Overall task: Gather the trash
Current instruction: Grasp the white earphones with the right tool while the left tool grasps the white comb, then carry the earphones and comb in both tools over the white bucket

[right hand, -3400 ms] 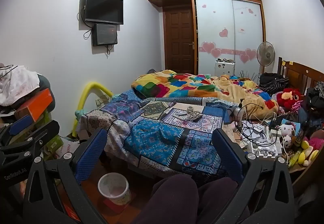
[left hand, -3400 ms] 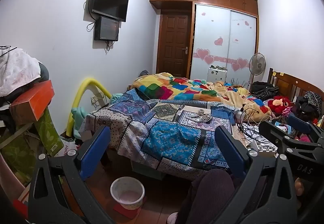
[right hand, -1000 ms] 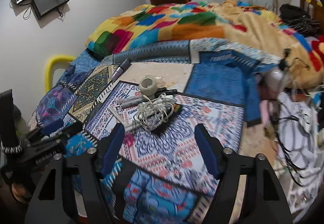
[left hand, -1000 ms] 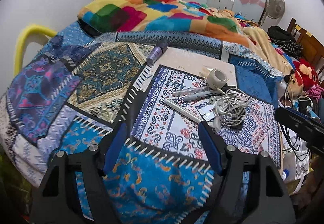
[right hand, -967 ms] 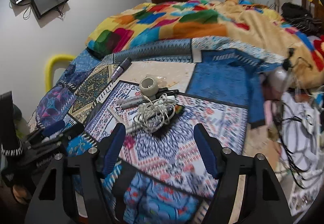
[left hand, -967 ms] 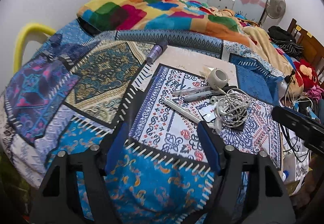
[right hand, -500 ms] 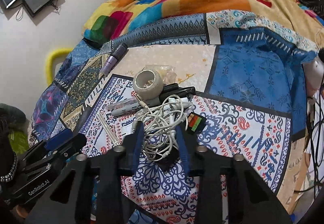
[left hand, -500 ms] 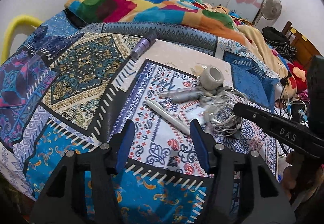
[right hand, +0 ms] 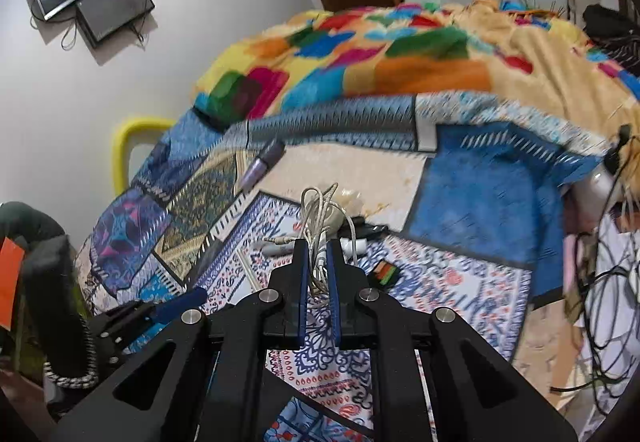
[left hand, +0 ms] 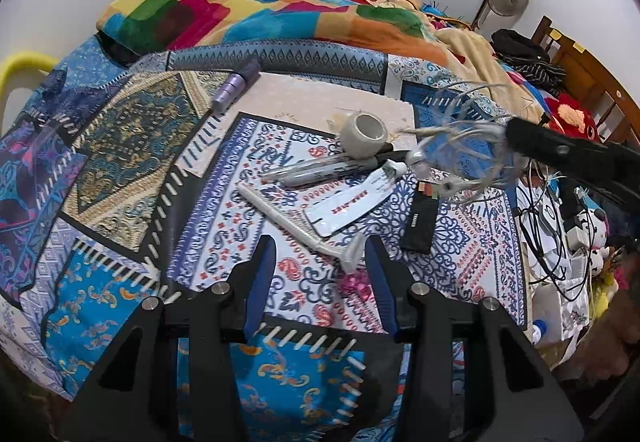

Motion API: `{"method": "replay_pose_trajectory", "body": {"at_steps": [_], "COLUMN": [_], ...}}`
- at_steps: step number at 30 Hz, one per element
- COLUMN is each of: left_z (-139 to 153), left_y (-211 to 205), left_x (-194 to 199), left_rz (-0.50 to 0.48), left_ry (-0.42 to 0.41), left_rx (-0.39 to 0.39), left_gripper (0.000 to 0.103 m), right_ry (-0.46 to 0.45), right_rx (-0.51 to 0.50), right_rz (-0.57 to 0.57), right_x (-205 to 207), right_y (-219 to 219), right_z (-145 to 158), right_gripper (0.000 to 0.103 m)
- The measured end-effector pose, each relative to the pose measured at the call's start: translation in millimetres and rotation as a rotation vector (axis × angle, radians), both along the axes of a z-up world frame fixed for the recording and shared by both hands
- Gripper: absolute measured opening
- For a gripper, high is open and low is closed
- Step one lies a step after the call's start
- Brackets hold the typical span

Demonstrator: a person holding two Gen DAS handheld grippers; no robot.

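Observation:
My right gripper [right hand: 317, 254] is shut on a tangle of white cables [right hand: 319, 218] and holds it lifted above the bed; the same tangle [left hand: 460, 146] hangs from it in the left wrist view. My left gripper [left hand: 320, 254] is open and empty, low over the patterned bedspread [left hand: 224, 242]. Just ahead of it lie a white comb [left hand: 292, 220], a flat white tube [left hand: 352, 202], grey markers [left hand: 316, 172], a tape roll [left hand: 363, 134] and a black remote [left hand: 420, 222].
A purple cylinder [left hand: 236, 86] lies further back on the bedspread. A colourful blanket [left hand: 248, 10] is heaped behind. Wires and a power strip [left hand: 560, 218] crowd the right bedside. A yellow foam tube [right hand: 124, 146] stands by the left wall.
My right gripper has closed on the cable tangle and lifted it off the bed, uncovering the tube and remote. My left gripper has moved closer to the comb.

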State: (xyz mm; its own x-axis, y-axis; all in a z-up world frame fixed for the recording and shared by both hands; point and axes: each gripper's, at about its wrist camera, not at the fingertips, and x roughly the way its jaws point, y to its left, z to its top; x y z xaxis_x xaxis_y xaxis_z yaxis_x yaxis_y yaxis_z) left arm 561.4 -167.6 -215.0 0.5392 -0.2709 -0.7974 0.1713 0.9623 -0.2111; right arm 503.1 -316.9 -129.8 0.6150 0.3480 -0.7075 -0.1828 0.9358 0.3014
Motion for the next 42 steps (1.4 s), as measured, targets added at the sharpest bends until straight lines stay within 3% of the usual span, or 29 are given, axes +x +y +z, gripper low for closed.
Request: {"method": "replay_pose_trajectory", "body": {"at_steps": [1, 5, 7, 10, 12, 16, 23, 35, 42], "left_z": [-1.7, -16.9, -24.5, -29.8, -28.8, -21.0, 17.5, 92.6, 135.2], "left_y": [-1.8, -16.4, -21.5, -20.0, -16.8, -9.2, 11.9, 46.0, 76.3], "left_x": [1.3, 10.1, 13.8, 17.8, 16.7, 13.0, -12.9, -74.8, -130.3], "left_rz": [0.000, -0.041, -0.041, -0.039, -0.046, -0.029, -0.009, 0.052, 0.094], "left_ry": [0.004, 0.055, 0.069, 0.086, 0.089, 0.087, 0.023, -0.108, -0.180], "left_rx": [-0.003, 0.004, 0.013, -0.033, -0.087, -0.098, -0.075, -0.055, -0.028], "left_gripper": [0.045, 0.026, 0.024, 0.014, 0.013, 0.013, 0.011, 0.011, 0.011], "right_ry": [-0.009, -0.007, 0.007, 0.028, 0.044, 0.062, 0.044, -0.057, -0.123], "right_rx": [-0.009, -0.032, -0.036, -0.036, -0.037, -0.038, -0.031, -0.041, -0.039], "right_rz": [-0.009, -0.030, -0.036, -0.043, -0.045, -0.046, -0.034, 0.027, 0.078], "right_x": [-2.1, -8.4, -10.9, -14.9, -17.4, -23.0, -34.4, -76.0, -111.7], "right_y": [-2.7, -14.1, -19.5, -26.3, -30.3, -34.9, -31.2, -1.6, 27.4], "right_z": [2.4, 1.0, -3.6, -10.7, -16.3, -20.2, -5.6, 56.9, 93.6], "right_gripper": [0.008, 0.008, 0.008, 0.008, 0.008, 0.008, 0.008, 0.008, 0.008]}}
